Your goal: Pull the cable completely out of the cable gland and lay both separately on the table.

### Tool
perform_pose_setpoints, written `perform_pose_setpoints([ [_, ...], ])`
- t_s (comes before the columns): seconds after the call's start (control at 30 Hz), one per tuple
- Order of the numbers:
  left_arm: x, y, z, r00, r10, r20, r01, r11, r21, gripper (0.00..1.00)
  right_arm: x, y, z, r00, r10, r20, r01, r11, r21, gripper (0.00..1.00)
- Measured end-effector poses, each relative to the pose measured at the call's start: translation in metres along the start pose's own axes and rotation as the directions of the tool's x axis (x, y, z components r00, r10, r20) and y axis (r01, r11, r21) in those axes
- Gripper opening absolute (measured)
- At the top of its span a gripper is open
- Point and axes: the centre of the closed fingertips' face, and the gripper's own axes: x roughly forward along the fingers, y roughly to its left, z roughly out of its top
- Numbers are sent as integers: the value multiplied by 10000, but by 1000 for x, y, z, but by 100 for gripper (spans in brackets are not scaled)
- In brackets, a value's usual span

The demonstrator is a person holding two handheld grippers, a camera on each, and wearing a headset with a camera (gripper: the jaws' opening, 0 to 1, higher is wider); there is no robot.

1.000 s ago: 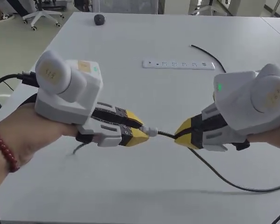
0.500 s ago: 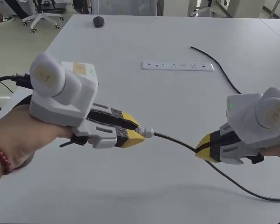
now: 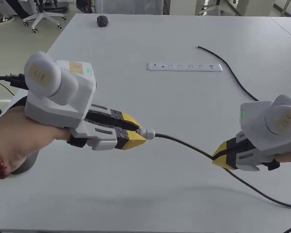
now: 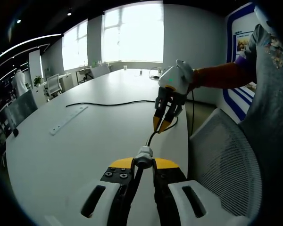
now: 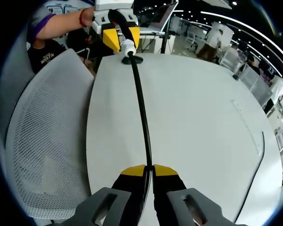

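My left gripper (image 3: pixel 136 137) is shut on a white cable gland (image 3: pixel 146 133), held above the table at the left. The gland (image 4: pixel 143 155) sticks out between the yellow fingertips in the left gripper view. A black cable (image 3: pixel 184 143) runs from the gland to my right gripper (image 3: pixel 222 160), which is shut on the cable at the lower right. In the right gripper view the cable (image 5: pixel 141 108) stretches straight from its closed jaws up to the gland (image 5: pixel 127 46) in the far left gripper (image 5: pixel 117 38). Past the right gripper the cable trails off toward the table's right edge (image 3: pixel 266 196).
A white power strip (image 3: pixel 184 67) lies at the back middle of the white table (image 3: pixel 136 97), with a second black cable (image 3: pixel 228 68) beside it. A small dark object (image 3: pixel 103 21) sits at the far end. Office chairs (image 3: pixel 39 14) stand beyond the table.
The two grippers have drawn apart: the right one has slid right and down along the cable, so more cable shows between it and the gland. The left gripper shifted slightly left.
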Motion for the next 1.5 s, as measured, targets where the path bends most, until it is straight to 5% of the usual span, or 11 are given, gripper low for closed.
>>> perform_pose_setpoints([
  [0.57,8,-1,0,10000,28,-11,-28,9998,-175,16,7,1,-10,9998,107,-182,-106,9999,79,0],
  [0.63,9,0,0,10000,53,0,-53,9998,-212,16,7,4,-6,9999,141,-43,-141,9999,73,10],
  [0.67,10,1,0,10000,80,-9,-80,9997,-231,16,6,5,-2,9999,122,107,-124,9998,176,17],
  [0.83,12,4,-2,9999,145,-35,-146,9994,-310,16,2,14,21,9971,211,735,-218,9997,78,21],
  [1.5,12,-2,2,10000,42,80,-40,9997,-258,16,-29,20,120,9618,-98,2736,378,9945,-974,19],
])
